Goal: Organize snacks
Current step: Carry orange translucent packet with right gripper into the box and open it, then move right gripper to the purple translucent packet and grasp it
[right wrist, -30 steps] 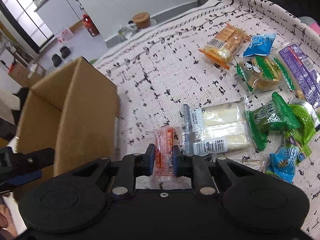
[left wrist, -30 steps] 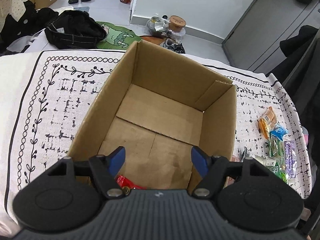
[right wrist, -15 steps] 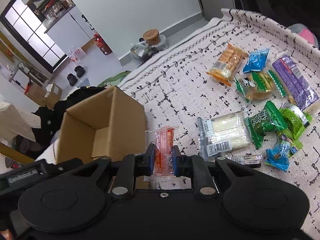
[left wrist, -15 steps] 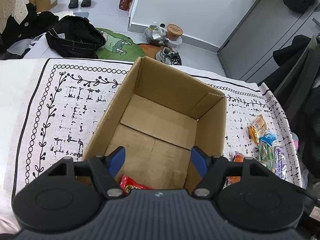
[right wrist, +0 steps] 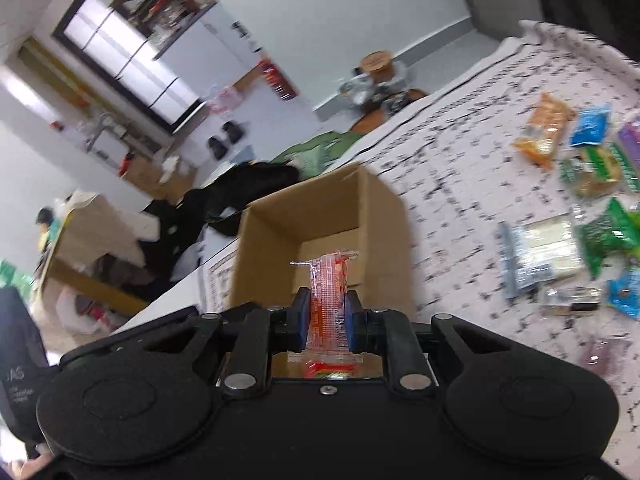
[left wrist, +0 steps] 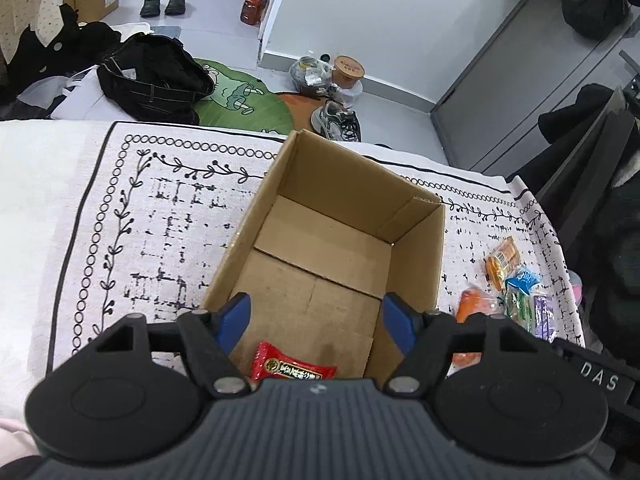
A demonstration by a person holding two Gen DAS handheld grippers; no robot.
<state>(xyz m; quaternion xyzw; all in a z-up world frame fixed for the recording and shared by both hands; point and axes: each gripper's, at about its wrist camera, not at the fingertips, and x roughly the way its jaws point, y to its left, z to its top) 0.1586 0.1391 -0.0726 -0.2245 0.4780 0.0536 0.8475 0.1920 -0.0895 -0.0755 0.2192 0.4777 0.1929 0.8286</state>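
An open cardboard box (left wrist: 418, 256) stands on the patterned cloth; it also shows in the right wrist view (right wrist: 384, 216). A red snack packet (left wrist: 290, 366) lies on the box floor near its front wall. My left gripper (left wrist: 316, 314) is open and empty above the box's near end. My right gripper (right wrist: 327, 312) is shut on a clear orange-red snack packet (right wrist: 330, 284) and holds it upright in the air, close to the box's near right side. That packet shows as an orange blur in the left wrist view (left wrist: 470, 304).
Several loose snack packets lie on the cloth (left wrist: 168, 216) right of the box: an orange one (right wrist: 544, 128), blue ones (right wrist: 592, 124), green ones (right wrist: 608, 232) and a pale clear pack (right wrist: 548, 248). Bags, shoes and jars sit on the floor beyond the table edge.
My right gripper has lifted the orange-red packet off the cloth and carried it left toward the box. My left gripper has risen and drawn back, still open.
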